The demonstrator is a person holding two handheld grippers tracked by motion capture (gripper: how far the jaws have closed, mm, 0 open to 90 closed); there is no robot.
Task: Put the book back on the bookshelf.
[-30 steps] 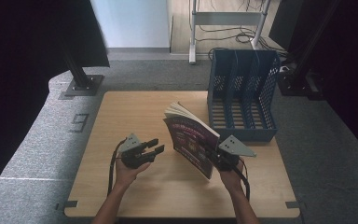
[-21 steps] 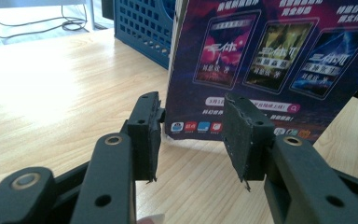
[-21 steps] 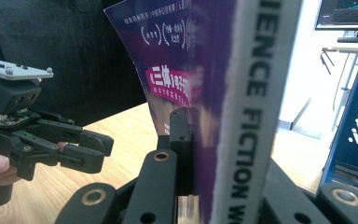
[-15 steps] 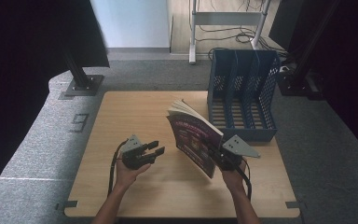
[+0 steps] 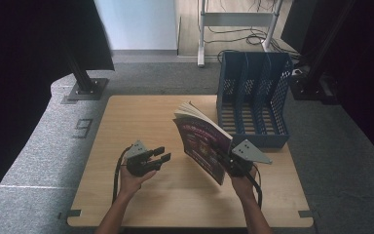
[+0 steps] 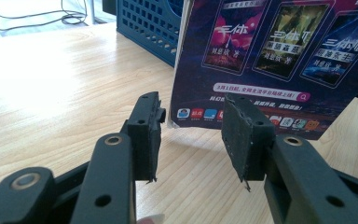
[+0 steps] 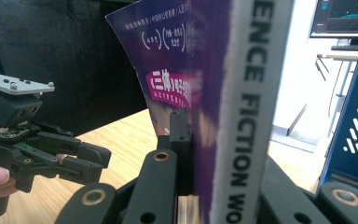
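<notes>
A purple magazine [image 5: 200, 142] stands tilted on its edge over the table's middle, pages fanning at the top. My right gripper [image 5: 220, 155] is shut on its spine edge; in the right gripper view the jaws clamp the magazine [image 7: 205, 70] by its white-lettered spine, with one finger [image 7: 179, 135] against the cover. My left gripper [image 5: 160, 155] hovers low over the table left of the magazine, open with nothing between its pads. In the left gripper view the left gripper [image 6: 193, 133] points at the magazine's back cover [image 6: 270, 51], a short way from it.
A blue mesh file holder [image 5: 253, 97] with several slots stands at the table's back right, just behind the magazine [image 6: 154, 23]. The wooden table [image 5: 126, 117] has bare room at left and front. Black curtains and stand bases surround the table.
</notes>
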